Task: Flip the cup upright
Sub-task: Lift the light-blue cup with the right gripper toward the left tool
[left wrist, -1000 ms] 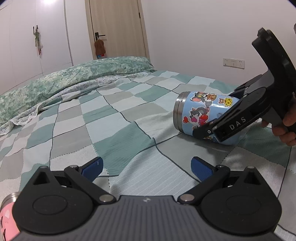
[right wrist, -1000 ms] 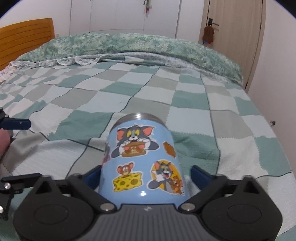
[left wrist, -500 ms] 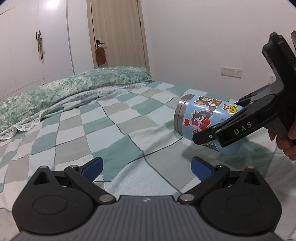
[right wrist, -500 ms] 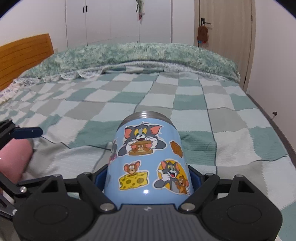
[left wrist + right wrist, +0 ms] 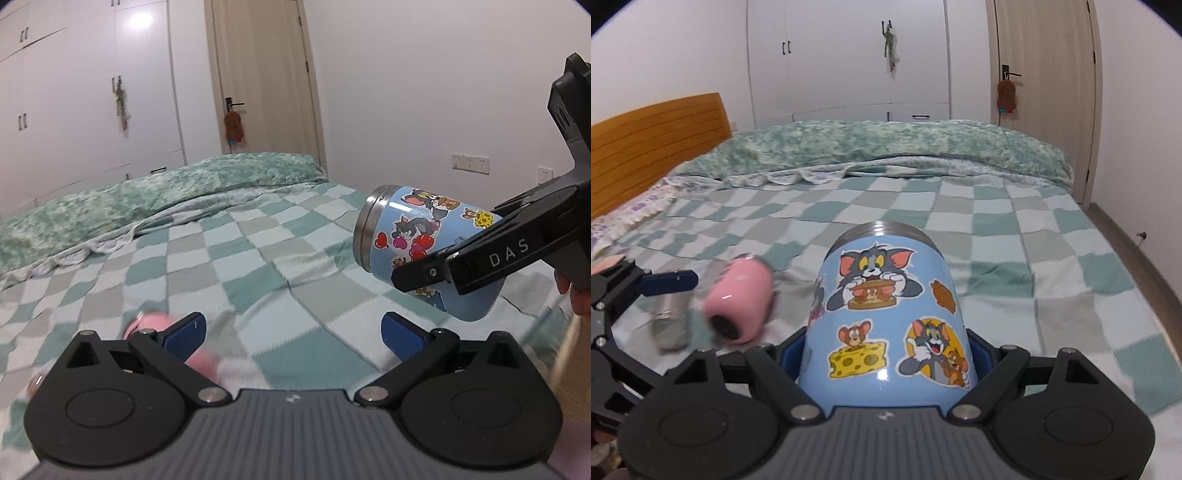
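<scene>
A light-blue metal cup [image 5: 886,317] with cartoon cat and mouse stickers is held on its side by my right gripper [image 5: 886,360], whose blue pads press its two flanks near the base. In the left wrist view the cup [image 5: 413,236] hangs above the bed at the right, its steel rim pointing left and slightly up, with the right gripper's black arm [image 5: 491,254] across it. My left gripper [image 5: 291,334] is open and empty, low over the blanket. A pink cup [image 5: 738,301] lies on its side on the blanket, also blurred behind my left finger [image 5: 184,328].
A checked green and white blanket [image 5: 1015,236] covers the bed. A rolled green quilt [image 5: 886,147] lies along the far side. A wooden headboard [image 5: 653,140] is at the left. A silver object [image 5: 668,321] lies beside the pink cup. A door [image 5: 262,81] and wardrobes stand behind.
My right gripper closed on the blue cup and lifted it off the blanket. My left gripper rose and swung, bringing the pink cup into its view.
</scene>
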A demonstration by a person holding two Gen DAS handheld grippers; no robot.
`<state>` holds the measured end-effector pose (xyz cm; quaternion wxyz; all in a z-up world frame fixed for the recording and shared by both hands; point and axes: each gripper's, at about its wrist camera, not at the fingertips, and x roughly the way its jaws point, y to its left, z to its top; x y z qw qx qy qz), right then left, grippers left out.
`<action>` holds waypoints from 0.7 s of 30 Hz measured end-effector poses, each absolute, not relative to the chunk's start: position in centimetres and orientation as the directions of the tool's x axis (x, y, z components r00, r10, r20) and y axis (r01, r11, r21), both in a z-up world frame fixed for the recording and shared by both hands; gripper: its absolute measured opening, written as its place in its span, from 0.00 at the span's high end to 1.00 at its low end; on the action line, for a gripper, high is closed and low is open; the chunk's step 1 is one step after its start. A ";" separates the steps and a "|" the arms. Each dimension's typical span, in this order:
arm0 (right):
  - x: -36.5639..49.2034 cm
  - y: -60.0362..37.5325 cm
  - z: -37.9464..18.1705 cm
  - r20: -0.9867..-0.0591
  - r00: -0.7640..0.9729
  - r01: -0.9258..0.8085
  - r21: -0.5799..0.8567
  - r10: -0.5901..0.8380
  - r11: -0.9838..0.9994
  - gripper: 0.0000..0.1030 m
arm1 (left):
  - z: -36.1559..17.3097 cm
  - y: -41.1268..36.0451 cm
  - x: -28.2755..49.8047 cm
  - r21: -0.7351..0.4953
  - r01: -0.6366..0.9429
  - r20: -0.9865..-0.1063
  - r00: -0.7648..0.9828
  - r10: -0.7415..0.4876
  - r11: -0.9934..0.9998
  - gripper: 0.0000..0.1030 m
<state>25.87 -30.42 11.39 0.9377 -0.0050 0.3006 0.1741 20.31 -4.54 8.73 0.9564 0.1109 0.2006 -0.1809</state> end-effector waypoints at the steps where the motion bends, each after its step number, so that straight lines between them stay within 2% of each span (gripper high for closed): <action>1: 25.0 -30.2 11.3 -0.565 0.757 -0.332 0.102 0.330 0.938 0.19 | 8.7 -4.2 19.4 0.141 0.385 -0.428 0.855 -0.295 0.912 0.00; 12: 18.4 -26.3 8.0 -0.604 0.710 -0.324 0.176 0.362 0.929 0.19 | 7.5 -0.3 12.2 0.132 0.292 -0.453 0.868 -0.204 0.947 0.00; 21: 17.6 -23.5 4.5 -0.640 0.710 -0.245 0.169 0.295 0.955 0.19 | 6.2 1.2 9.4 0.109 0.232 -0.471 0.868 -0.156 0.967 0.00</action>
